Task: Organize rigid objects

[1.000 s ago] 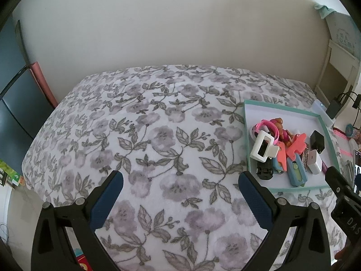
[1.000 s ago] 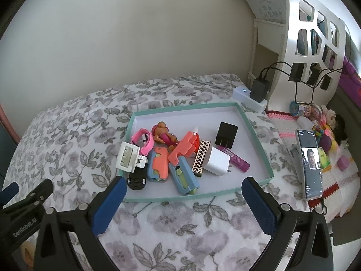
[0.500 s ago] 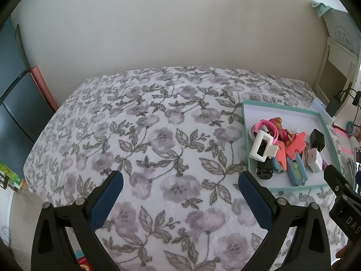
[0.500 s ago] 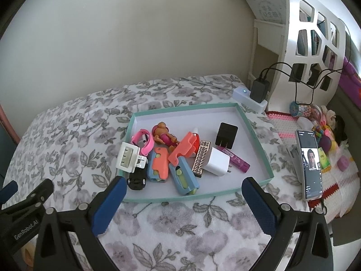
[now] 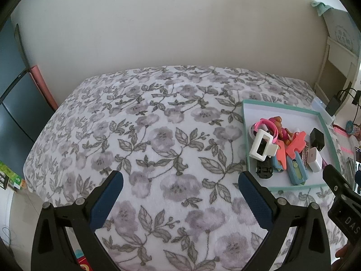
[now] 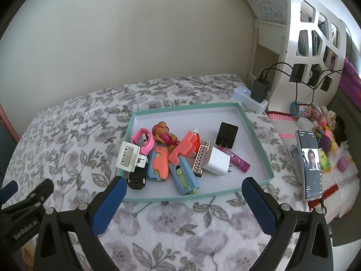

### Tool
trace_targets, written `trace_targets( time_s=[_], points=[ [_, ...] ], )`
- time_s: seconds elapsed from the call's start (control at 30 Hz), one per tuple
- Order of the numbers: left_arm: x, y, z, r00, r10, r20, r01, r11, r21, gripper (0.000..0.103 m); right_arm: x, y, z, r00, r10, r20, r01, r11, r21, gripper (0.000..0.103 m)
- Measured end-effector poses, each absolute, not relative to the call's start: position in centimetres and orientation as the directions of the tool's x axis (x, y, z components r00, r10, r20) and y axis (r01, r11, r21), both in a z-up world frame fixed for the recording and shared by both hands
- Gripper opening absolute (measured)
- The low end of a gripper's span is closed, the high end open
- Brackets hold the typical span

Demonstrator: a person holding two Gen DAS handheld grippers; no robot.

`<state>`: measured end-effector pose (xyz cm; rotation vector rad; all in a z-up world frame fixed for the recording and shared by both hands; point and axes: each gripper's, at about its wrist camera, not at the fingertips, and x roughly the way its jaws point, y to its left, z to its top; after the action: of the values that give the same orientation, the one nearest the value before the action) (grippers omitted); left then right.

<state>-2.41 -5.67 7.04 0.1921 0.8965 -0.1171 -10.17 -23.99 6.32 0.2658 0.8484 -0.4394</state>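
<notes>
A teal-rimmed white tray (image 6: 259, 140) lies on the floral bed cover and holds a heap of small objects: a white hair claw (image 6: 127, 159), a pink band (image 6: 144, 141), a toy figure (image 6: 163, 133), orange and blue plastic pieces (image 6: 180, 155), a black toy car (image 6: 137, 180), a white charger cube (image 6: 217, 161), a black charger (image 6: 226, 134) and a purple tube (image 6: 237, 159). My right gripper (image 6: 183, 188) is open and empty just in front of the tray. My left gripper (image 5: 180, 184) is open and empty over the bare cover, left of the tray (image 5: 246, 140).
A phone (image 6: 310, 163) with a lit screen stands right of the tray on a crocheted mat with small toys. A white power strip (image 6: 248, 98) with a plugged adapter lies behind the tray. A white shelf (image 6: 315, 36) stands at the right. The wall runs behind the bed.
Both views have shifted only slightly; the left view has tilted a little. Nothing in the tray has moved and both grippers stay open.
</notes>
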Motion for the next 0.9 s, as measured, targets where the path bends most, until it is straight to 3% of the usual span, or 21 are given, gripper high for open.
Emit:
trace_targets(
  time_s=[0.9],
  points=[
    [-2.45,-5.36,6.71,0.602,-0.036,-0.797,0.206,0.972,0.111,0.102,-10.01,-23.89,6.05,0.577,-0.263,-0.774,0.469,0.882,0.050,0.103]
  ],
)
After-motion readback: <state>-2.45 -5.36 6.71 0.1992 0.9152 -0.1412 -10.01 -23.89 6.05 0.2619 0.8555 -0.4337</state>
